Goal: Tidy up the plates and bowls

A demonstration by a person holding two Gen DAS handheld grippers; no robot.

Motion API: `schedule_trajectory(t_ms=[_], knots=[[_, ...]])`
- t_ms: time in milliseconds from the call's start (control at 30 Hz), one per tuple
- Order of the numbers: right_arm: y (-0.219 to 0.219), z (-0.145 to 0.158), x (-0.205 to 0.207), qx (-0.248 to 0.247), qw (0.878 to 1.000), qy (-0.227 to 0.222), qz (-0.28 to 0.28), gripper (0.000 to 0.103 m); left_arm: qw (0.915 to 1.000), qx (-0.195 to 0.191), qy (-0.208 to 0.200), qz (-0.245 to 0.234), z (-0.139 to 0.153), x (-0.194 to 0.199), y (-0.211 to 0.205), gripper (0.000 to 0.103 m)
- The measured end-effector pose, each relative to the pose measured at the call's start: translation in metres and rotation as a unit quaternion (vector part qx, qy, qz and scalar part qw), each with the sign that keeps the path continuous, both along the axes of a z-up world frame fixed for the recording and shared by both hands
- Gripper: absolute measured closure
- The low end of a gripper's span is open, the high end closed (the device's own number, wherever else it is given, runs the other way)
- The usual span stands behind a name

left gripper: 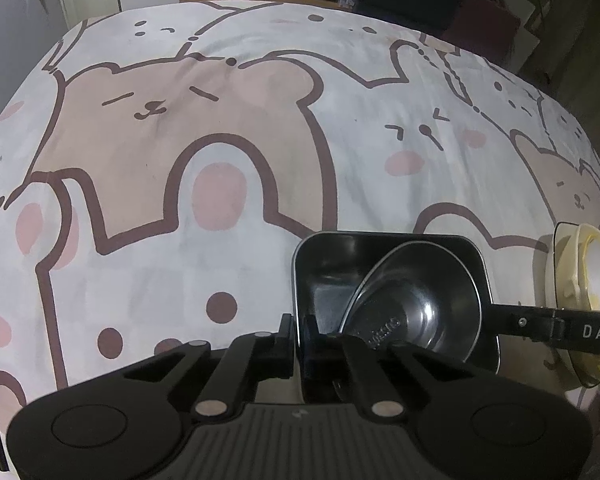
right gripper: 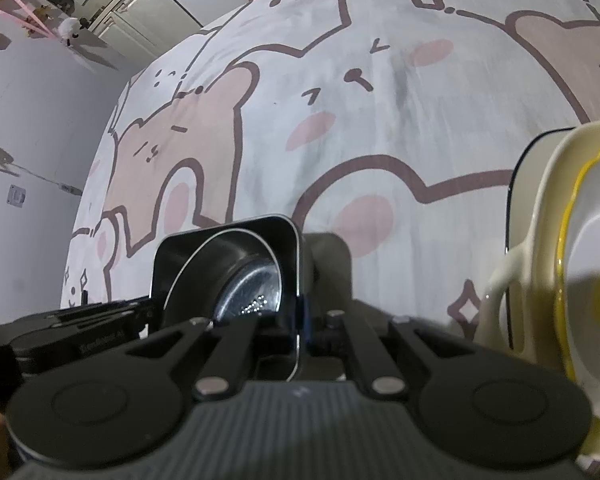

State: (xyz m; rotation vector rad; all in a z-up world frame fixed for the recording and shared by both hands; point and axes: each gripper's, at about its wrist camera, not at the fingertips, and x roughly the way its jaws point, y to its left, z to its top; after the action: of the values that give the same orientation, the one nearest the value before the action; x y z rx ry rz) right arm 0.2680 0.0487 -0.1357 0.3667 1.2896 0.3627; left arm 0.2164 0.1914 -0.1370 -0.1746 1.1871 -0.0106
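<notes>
Left gripper (left gripper: pixel 299 340) clamped one rim of the black square dish (left gripper: pixel 332 280); right gripper (right gripper: pixel 303 320) clamped the opposite rim. Steel bowl (left gripper: pixel 416 300) lay tilted inside. Likely mid-carry over the bedsheet (left gripper: pixel 220 140); next, a level, matched move toward the cream plates (right gripper: pixel 540 220).

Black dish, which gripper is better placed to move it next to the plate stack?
Probably right: the right gripper grips the dish on the side facing the plates; the left gripper holds the far rim.
</notes>
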Motion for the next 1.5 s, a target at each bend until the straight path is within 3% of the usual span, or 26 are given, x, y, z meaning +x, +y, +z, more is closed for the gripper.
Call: schedule_trajectory(t_ms=[467, 833, 1200, 1500], knots=[[0.007, -0.001, -0.001, -0.016, 1.0, -0.013, 0.02, 0.098, 0.9998, -0.016, -0.006, 0.011, 0.003, -0.002, 0.004, 0.1], [0.008, 0.017, -0.002, -0.018, 0.998, -0.042, 0.033, 0.098, 0.9989, -0.024, -0.031, 0.024, 0.021, -0.012, 0.003, 0.099], [-0.01, 0.048, -0.004, -0.009, 0.996, -0.077, 0.046, 0.099, 0.996, -0.03, -0.073, 0.042, 0.063, -0.027, -0.016, 0.097], [-0.052, 0.089, -0.015, 0.004, 0.992, -0.118, 0.032, 0.099, 0.9921, -0.042, -0.114, 0.031, 0.099, -0.039, -0.059, 0.094]])
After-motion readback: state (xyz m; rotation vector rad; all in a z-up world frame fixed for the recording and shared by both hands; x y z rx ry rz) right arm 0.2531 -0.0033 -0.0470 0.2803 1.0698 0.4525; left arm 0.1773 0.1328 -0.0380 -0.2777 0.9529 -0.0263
